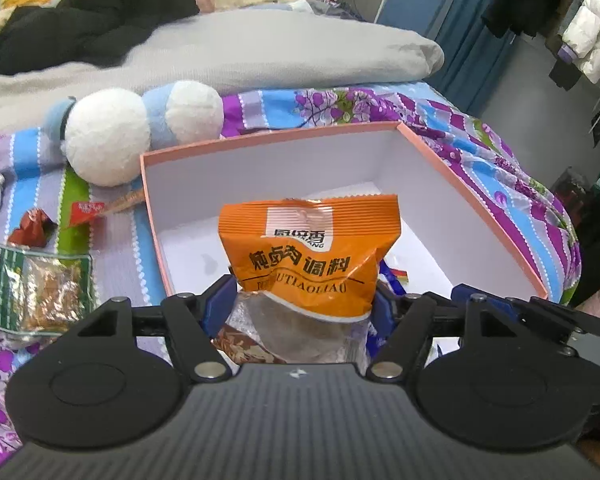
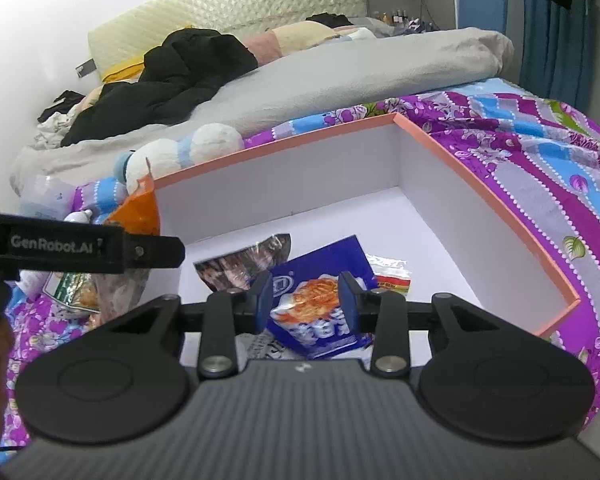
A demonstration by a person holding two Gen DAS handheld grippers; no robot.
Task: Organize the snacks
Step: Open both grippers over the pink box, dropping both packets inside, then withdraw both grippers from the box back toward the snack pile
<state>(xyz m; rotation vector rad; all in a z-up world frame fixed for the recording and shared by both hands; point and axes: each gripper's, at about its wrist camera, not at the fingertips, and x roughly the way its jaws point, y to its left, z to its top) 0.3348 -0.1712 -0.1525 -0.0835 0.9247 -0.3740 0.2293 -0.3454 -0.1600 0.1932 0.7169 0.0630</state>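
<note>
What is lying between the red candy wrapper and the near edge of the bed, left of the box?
A clear packet with green edges lies there, just below the red candy wrapper; the left wrist view shows it.

A bed spread with a purple, blue and grey floral striped sheet [image 1: 472, 140] carries a shallow open cardboard box with a salmon-pink rim [image 1: 472, 204], a blue-and-white plush toy [image 1: 108, 136], a rumpled grey duvet [image 1: 260, 52] and several loose snack packets, among them a clear green-edged one [image 1: 40, 292].
</note>
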